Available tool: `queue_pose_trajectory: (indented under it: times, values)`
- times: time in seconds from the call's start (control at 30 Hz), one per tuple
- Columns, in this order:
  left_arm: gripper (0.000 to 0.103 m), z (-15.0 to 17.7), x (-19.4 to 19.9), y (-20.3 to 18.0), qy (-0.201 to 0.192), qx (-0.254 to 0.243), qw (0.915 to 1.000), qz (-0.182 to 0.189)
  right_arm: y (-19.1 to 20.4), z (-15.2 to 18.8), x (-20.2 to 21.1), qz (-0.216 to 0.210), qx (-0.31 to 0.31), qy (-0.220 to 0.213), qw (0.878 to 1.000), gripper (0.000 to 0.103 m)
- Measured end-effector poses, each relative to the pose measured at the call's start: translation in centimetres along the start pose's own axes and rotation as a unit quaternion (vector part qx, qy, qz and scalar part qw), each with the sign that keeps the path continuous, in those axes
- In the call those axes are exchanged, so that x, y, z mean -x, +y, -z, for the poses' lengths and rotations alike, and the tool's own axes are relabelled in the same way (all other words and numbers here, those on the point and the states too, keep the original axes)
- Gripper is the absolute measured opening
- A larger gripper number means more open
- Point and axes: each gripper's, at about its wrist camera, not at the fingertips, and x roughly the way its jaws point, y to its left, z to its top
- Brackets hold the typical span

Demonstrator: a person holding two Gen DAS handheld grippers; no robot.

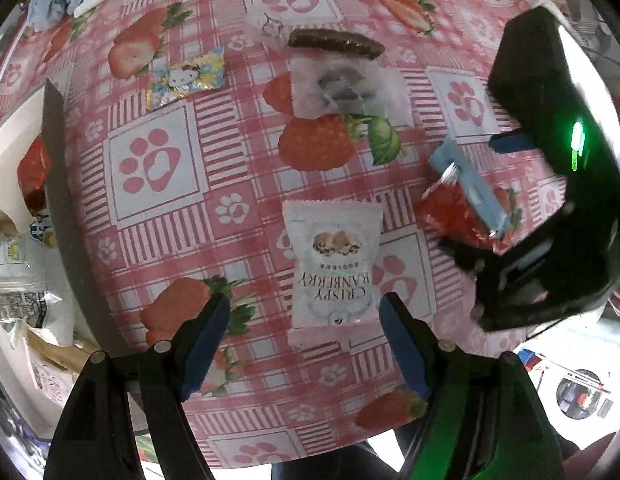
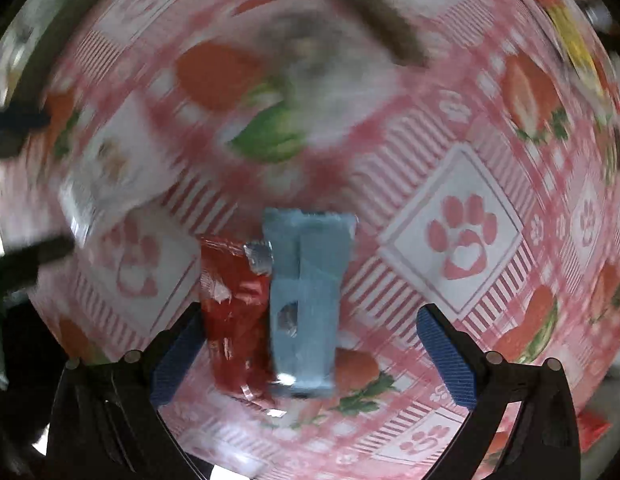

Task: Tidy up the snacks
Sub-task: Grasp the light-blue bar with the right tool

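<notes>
Tablecloth [image 1: 158,208]: pink check with strawberries and paw prints, under both my grippers
Box [image 1: 54,128]: at the left edge, snack packets already inside
My left gripper [image 1: 306,344]: jaws spread, nothing gripped, the white cranberry packet [image 1: 334,268] lying flat between the fingertips
My right gripper [image 2: 310,352]: jaws released wide around the blue packet [image 2: 306,300] and the red packet [image 2: 234,312], side by side, touching
Brown bar [image 1: 336,43]: on the far side, beside a clear wrapper [image 1: 346,88]

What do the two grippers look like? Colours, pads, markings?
Left gripper: black two-finger frame, blue ribbed pads, silver pivot pins; its right side looks green. Right gripper: same black frame, blue pads and silver pins. From the left wrist, its black body shows a green light.
</notes>
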Motion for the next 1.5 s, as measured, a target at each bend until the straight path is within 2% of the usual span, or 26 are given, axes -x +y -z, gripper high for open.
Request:
queue_pose_trajectory:
  times: [0.17,0.3,0.4,0.47,0.53,0.63,0.8,0.87,1.03,1.17,1.2,1.37,1.43,1.5]
  values:
    - [0.08,-0.5,-2.7,-1.3,0.027,0.016,0.9991,-0.029,-2.3,-0.2,0.1,-0.021,-0.09,-0.002,0.996,0.103]
    - [0.085,-1.4,-3.2,-2.8,0.007,-0.004,0.9982,-0.06,-3.8,0.8,0.1,-0.034,-0.155,0.001,0.987,0.103]
    - [0.088,-2.3,-3.1,-2.0,-0.012,0.006,0.9983,-0.056,-5.3,1.9,0.2,-0.062,-0.216,0.002,0.974,0.103]
    - [0.088,-3.0,-3.1,-1.3,-0.017,0.011,0.9982,-0.056,-6.4,3.4,0.7,-0.101,-0.262,-0.014,0.96,0.103]
    - [0.088,-3.6,-3.1,-0.8,-0.017,0.014,0.9983,-0.054,-7.4,5.1,1.6,-0.108,-0.291,-0.032,0.95,0.103]
    - [0.088,-3.8,-3.2,-0.5,-0.017,0.015,0.9983,-0.054,-8.8,6.1,2.6,-0.093,-0.303,-0.047,0.947,0.103]
    - [0.089,-3.9,-3.2,-1.6,-0.019,0.019,0.998,-0.057,-13.1,8.3,1.0,-0.081,-0.321,-0.023,0.943,0.103]
    - [0.09,-3.3,-2.7,-1.5,-0.016,0.019,0.998,-0.057,-13.2,8.5,0.3,-0.088,-0.321,-0.011,0.943,0.103]
    - [0.092,-3.7,-2.8,-1.0,-0.014,0.025,0.9979,-0.058,-8.4,6.2,-0.3,-0.085,-0.273,-0.005,0.958,0.103]
    - [0.098,-4.0,-3.4,-0.1,-0.009,0.039,0.9976,-0.057,-7.3,5.7,-0.8,-0.059,-0.276,0.003,0.959,0.103]
    - [0.098,-4.1,-3.4,-0.1,-0.009,0.04,0.9975,-0.057,-9.2,5.0,-1.5,-0.059,-0.272,0.003,0.96,0.103]
    - [0.101,-4.0,-3.9,0.3,-0.011,0.041,0.9975,-0.057,-9.7,5.3,-1.6,-0.058,-0.27,0.009,0.961,0.103]
    - [0.102,-3.9,-4.1,0.7,-0.011,0.042,0.9974,-0.057,-13.3,3.6,-1.5,-0.059,-0.266,0.012,0.962,0.103]
    - [0.102,-3.9,-4.2,0.8,-0.008,0.04,0.9975,-0.057,-13.1,3.4,-1.5,-0.058,-0.267,0.016,0.962,0.103]
